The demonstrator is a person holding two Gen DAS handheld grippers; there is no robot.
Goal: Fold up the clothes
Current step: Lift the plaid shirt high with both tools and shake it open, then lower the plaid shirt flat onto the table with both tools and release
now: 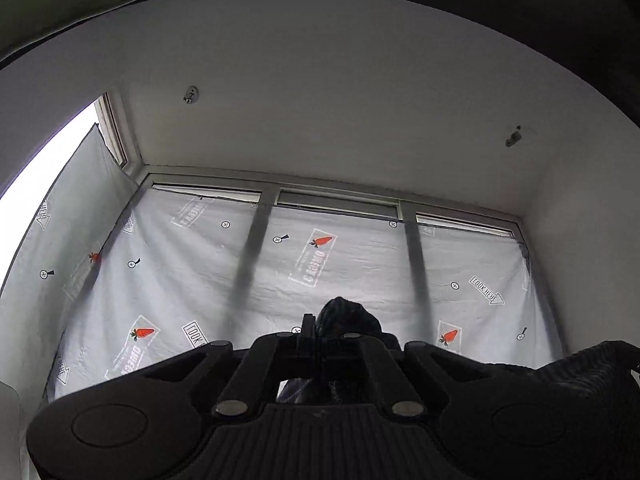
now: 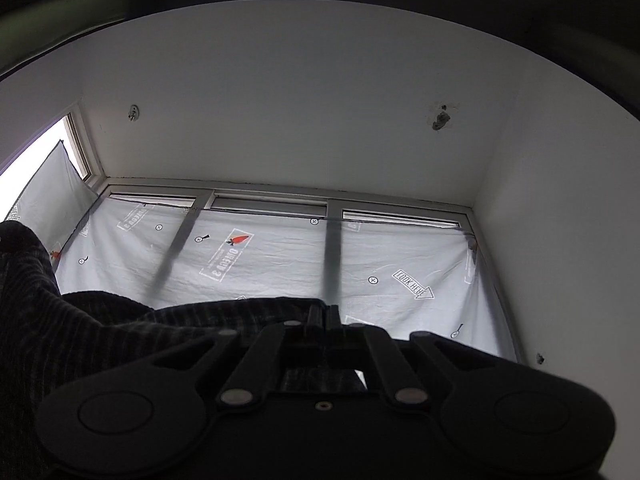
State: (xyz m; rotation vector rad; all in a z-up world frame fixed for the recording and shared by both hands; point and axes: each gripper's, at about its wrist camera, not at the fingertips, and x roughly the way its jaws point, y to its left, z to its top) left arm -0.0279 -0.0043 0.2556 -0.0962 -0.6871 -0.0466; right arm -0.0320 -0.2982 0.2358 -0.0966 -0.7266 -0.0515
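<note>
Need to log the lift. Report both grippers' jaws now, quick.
Left gripper: jaws closed, pinching the dark striped garment.
Right gripper: jaws closed on an edge of the same dark striped garment.

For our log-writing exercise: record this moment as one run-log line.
left hand-held gripper: shut on dark striped garment | right hand-held gripper: shut on same garment | both aimed up toward sheet-covered window

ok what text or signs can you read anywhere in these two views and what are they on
"LOOK HERE" in an arrow: on the pale printed sheet over the window, clearest in the right wrist view.
"OREGON 3"-like word in a box beside an orange carrot: same sheet, mirrored, reading uncertain.
Small crossed-circle marks: symbols, no words.
Smaller print under the boxes: too blurred.
Dark striped garment: no text.
</note>
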